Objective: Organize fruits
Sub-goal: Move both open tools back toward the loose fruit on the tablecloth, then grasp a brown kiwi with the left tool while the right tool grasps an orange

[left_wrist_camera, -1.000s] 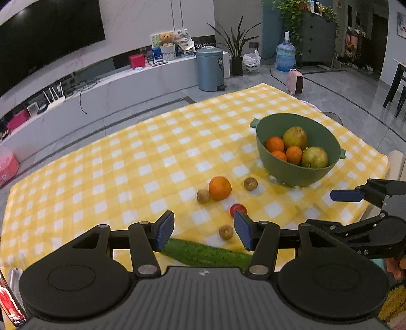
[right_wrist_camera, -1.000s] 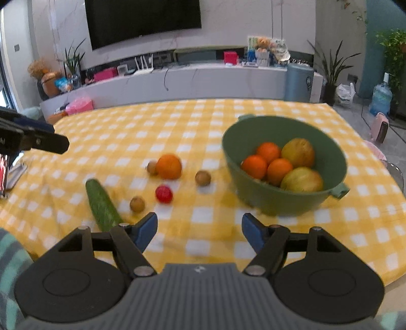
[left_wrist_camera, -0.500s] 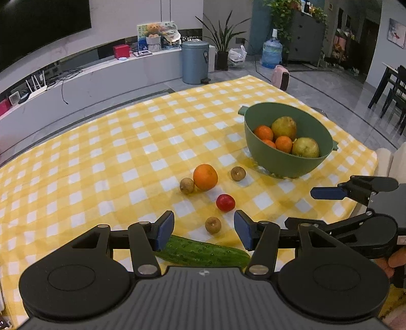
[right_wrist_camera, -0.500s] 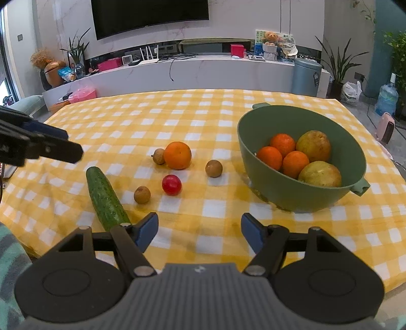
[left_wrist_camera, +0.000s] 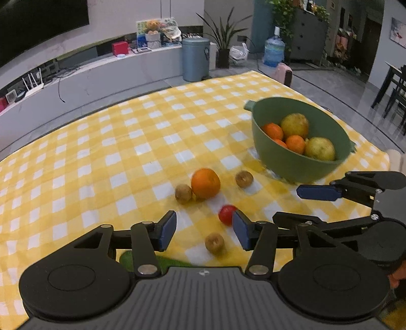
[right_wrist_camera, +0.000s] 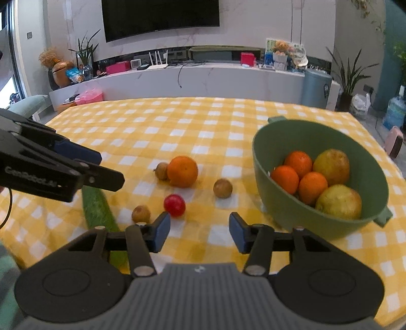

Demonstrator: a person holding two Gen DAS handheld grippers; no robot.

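On the yellow checked tablecloth lie an orange [left_wrist_camera: 205, 183] [right_wrist_camera: 182, 171], a small red fruit [left_wrist_camera: 226, 214] [right_wrist_camera: 174, 205], three small brown fruits [left_wrist_camera: 214, 243] [right_wrist_camera: 222, 188] and a green cucumber [right_wrist_camera: 97, 210]. A green bowl [left_wrist_camera: 289, 162] [right_wrist_camera: 284, 210] holds oranges and yellow-green fruits. My left gripper [left_wrist_camera: 204, 229] hovers just before the red fruit and a brown one; its jaws are closing with nothing pressed between them. My right gripper [right_wrist_camera: 199, 234] hangs over bare cloth near the bowl, jaws closing on nothing.
The table's far edge faces a long white console with a TV above it [right_wrist_camera: 162, 17]. A grey bin [left_wrist_camera: 196, 59], plants and a water bottle [left_wrist_camera: 273, 50] stand on the floor beyond. Each gripper shows at the side of the other's view.
Both grippers have moved forward and lower toward the loose fruits, which now look larger and nearer. The right gripper's jaws have narrowed markedly; the left's slightly.
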